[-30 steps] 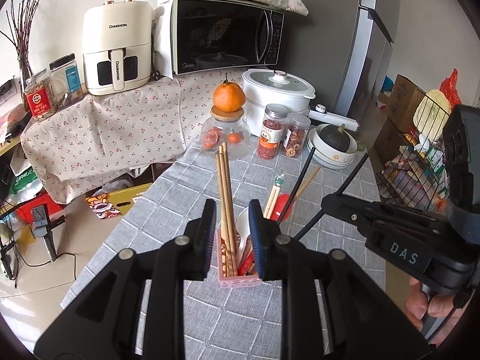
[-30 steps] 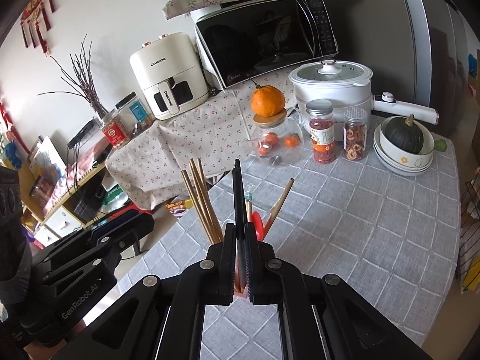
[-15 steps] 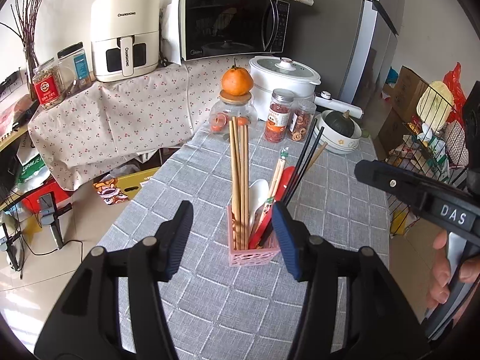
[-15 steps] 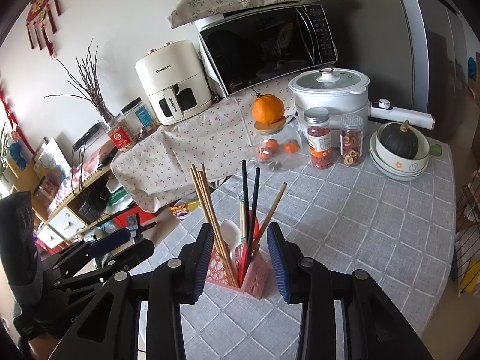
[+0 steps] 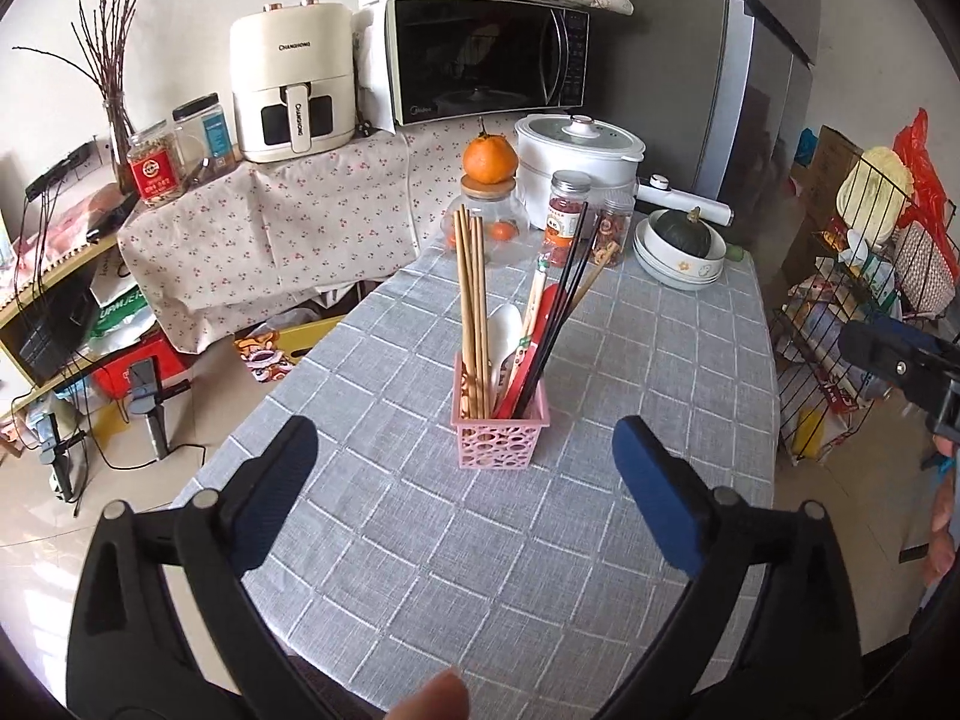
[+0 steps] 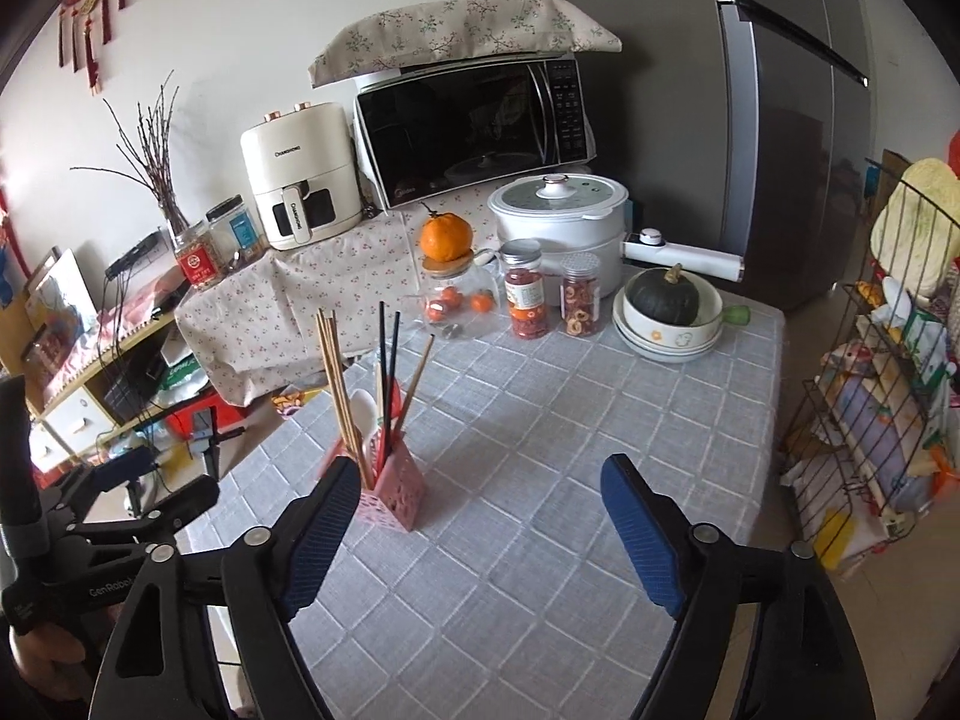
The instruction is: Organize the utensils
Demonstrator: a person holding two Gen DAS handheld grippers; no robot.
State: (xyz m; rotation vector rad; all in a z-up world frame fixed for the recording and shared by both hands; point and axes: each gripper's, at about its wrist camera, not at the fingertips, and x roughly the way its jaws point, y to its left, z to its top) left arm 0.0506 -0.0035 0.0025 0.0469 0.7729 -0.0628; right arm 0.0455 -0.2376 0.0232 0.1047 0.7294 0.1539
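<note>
1. The pink perforated plastic holder (image 5: 501,429) stands upright on the grey checked tablecloth (image 5: 630,360), holding wooden chopsticks (image 5: 471,300), black chopsticks (image 5: 561,306) and a white spoon (image 5: 505,330).
2. Left gripper (image 5: 462,456) and right gripper (image 6: 474,495): jaws opening, nothing between them.
3. Sorting looks finished; no loose utensils are visible.

Grey checked tablecloth (image 5: 480,570) across the table. At twelve o'clock, an orange (image 5: 489,159) atop a glass jar (image 5: 489,219), two spice jars (image 5: 567,216) just beside, white rice cooker (image 5: 576,165) behind. At one o'clock, dark squash (image 5: 681,234) in stacked bowls (image 5: 675,264). At eleven, air fryer (image 5: 291,99) beside microwave (image 5: 486,57). At three, wire rack (image 5: 864,300).
</note>
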